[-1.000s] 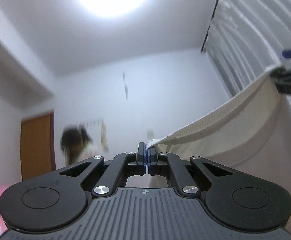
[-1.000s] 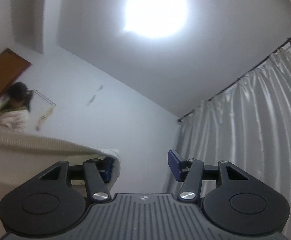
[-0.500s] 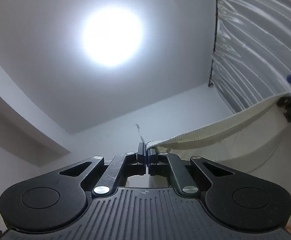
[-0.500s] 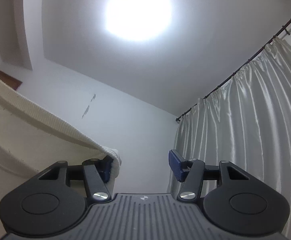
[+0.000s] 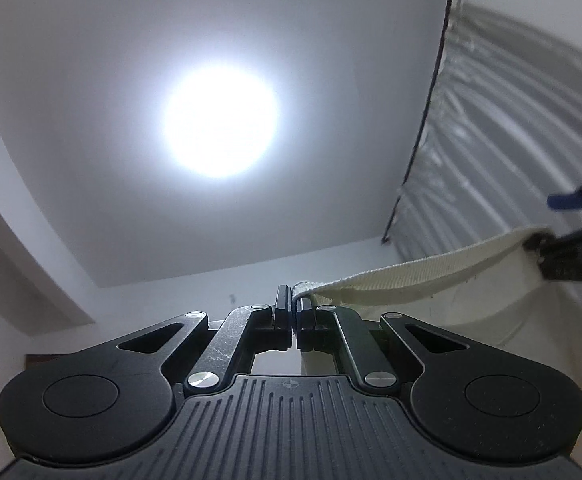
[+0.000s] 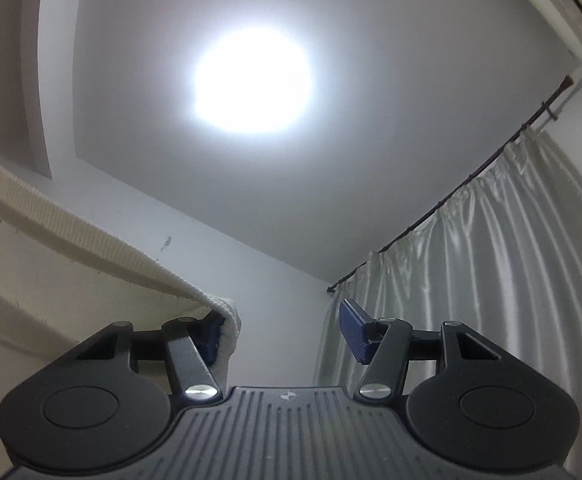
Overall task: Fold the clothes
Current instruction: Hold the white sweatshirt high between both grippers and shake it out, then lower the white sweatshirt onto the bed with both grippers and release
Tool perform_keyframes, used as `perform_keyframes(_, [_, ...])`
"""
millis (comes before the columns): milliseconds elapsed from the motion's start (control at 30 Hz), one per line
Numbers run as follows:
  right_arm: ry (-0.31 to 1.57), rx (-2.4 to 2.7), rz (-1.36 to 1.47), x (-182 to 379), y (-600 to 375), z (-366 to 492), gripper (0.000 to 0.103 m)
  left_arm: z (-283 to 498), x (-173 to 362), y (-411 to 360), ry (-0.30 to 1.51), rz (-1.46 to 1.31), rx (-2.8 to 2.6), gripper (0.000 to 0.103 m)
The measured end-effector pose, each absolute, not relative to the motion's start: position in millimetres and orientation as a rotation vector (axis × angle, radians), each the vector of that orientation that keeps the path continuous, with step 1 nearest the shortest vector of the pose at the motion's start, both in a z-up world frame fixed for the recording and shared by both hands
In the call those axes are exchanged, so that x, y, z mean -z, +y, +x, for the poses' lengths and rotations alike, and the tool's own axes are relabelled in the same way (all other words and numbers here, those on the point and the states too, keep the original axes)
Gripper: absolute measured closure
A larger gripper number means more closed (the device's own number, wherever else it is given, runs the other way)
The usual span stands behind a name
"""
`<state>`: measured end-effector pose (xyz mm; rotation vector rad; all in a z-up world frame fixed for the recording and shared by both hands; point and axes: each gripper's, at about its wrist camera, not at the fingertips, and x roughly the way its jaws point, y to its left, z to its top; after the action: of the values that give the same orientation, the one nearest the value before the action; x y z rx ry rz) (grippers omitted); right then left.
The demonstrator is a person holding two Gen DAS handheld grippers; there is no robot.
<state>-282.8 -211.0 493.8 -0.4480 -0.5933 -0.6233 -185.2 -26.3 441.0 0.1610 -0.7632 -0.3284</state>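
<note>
A cream garment with a ribbed band [image 5: 419, 272] stretches between my two grippers, held up in the air. My left gripper [image 5: 294, 312] is shut on one end of the band. In the right wrist view the band [image 6: 75, 236] runs in from the left and drapes over the left finger [image 6: 211, 336] of my right gripper [image 6: 287, 336], whose jaws stand wide apart. The right gripper also shows in the left wrist view [image 5: 571, 236] at the far right, with the cloth hung on it. Both cameras point up at the ceiling.
A bright round ceiling light [image 5: 221, 120] is overhead. White curtains [image 6: 491, 280] on a dark rod [image 6: 451, 192] hang to the right. White walls are ahead. The table and the rest of the garment are out of view.
Both grippers have tilted and risen upward with the garment; the door and the person at the left have dropped out of view, and the ceiling light now fills the middle.
</note>
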Motion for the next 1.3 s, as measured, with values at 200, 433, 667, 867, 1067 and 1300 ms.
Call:
perform_keyframes(200, [-0.621, 0.581, -0.359, -462, -225, -327, 0.042, -175, -420, -29, -0.708, 0.145, 0.437, 0.101])
perform_keyframes(433, [-0.396, 0.571, -0.348, -403, -274, -286, 0.039, -100, -361, -59, -0.471, 0.162, 0.521, 0.101])
perform_keyframes(667, [-0.112, 0.603, -0.336, -305, -329, -156, 0.039, 53, -279, -134, -0.093, 0.192, 0.571, 0.101])
perform_keyframes(867, [0.172, 0.633, -0.388, -187, -378, 1, 0.039, 223, -167, -228, 0.180, 0.341, 0.521, 0.098])
perform_keyframes(1067, [0.632, 0.654, -0.281, -28, -427, 177, 0.036, 348, -15, -262, 0.622, 0.453, 0.547, 0.088])
perform_keyframes(1300, [0.732, 0.294, 0.042, 36, -416, 188, 0.002, 349, 9, -215, 0.809, 0.253, 0.779, 0.053])
